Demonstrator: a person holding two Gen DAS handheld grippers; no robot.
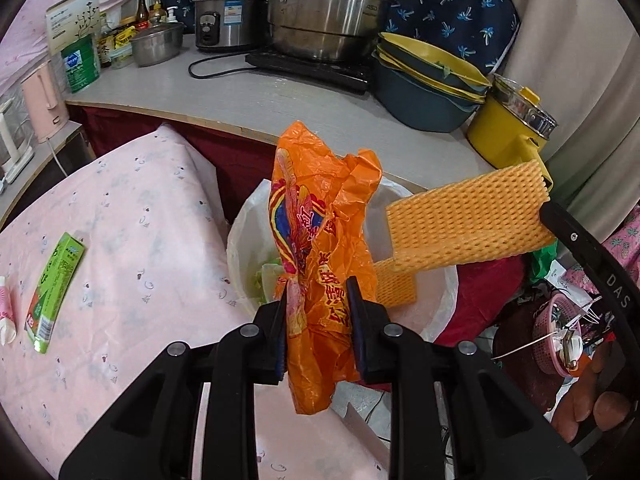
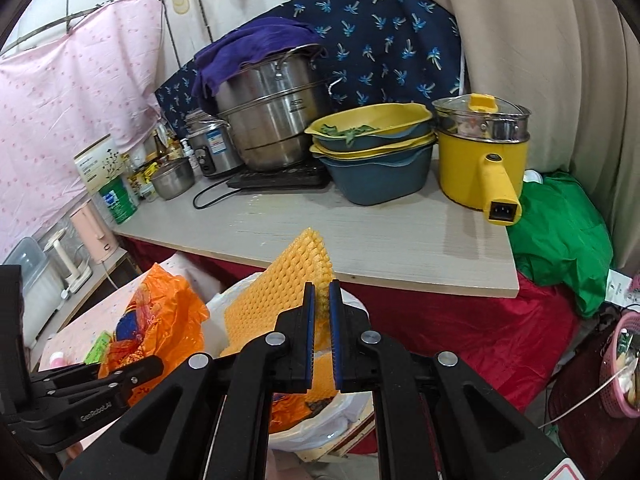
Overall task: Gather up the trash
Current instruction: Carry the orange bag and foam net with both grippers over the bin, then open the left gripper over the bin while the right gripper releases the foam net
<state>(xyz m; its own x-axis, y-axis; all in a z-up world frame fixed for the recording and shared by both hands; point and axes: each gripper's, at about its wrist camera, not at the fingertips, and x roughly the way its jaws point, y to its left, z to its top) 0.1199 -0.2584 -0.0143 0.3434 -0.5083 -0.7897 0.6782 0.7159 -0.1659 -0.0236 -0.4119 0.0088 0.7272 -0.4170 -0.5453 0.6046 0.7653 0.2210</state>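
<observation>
- The left gripper (image 1: 318, 300) squeezes an orange bag (image 1: 320, 240) between its fingers (image 1: 280, 320). The bag has big red writing on it, but it is too crumpled to read.
- The bag hangs over a bin (image 1: 444, 300) that has a white liner.
- The right gripper (image 2: 322, 300) pinches a sheet of orange foam net (image 2: 276, 300) in its fingers (image 2: 308, 320). The net is also held up over the bin (image 2: 320, 432).
- The left view shows the right gripper (image 1: 560, 224) from the side, with the letters "DAS" on it.
- The right view shows the left gripper (image 2: 152, 364) from the side, with "GenRobot.AI" on it.
- Only the left view shows a green box (image 1: 56, 292) lying on the pink cloth (image 1: 140, 240), with a small pink and white tube (image 1: 6, 316) just beside it. The print on the box is too small to read.
- Only the left view shows green scraps (image 1: 264, 280) down in the bin.
- Only the right view shows a purple cloth (image 2: 248, 48) on top of the big steel pot (image 2: 272, 120).
- The right view shows a yellow pot (image 2: 480, 160) whole on the table (image 2: 360, 240). In the left view the net hides part of it.
- The big pot has a small stamp on its side that may say "ASD".
</observation>
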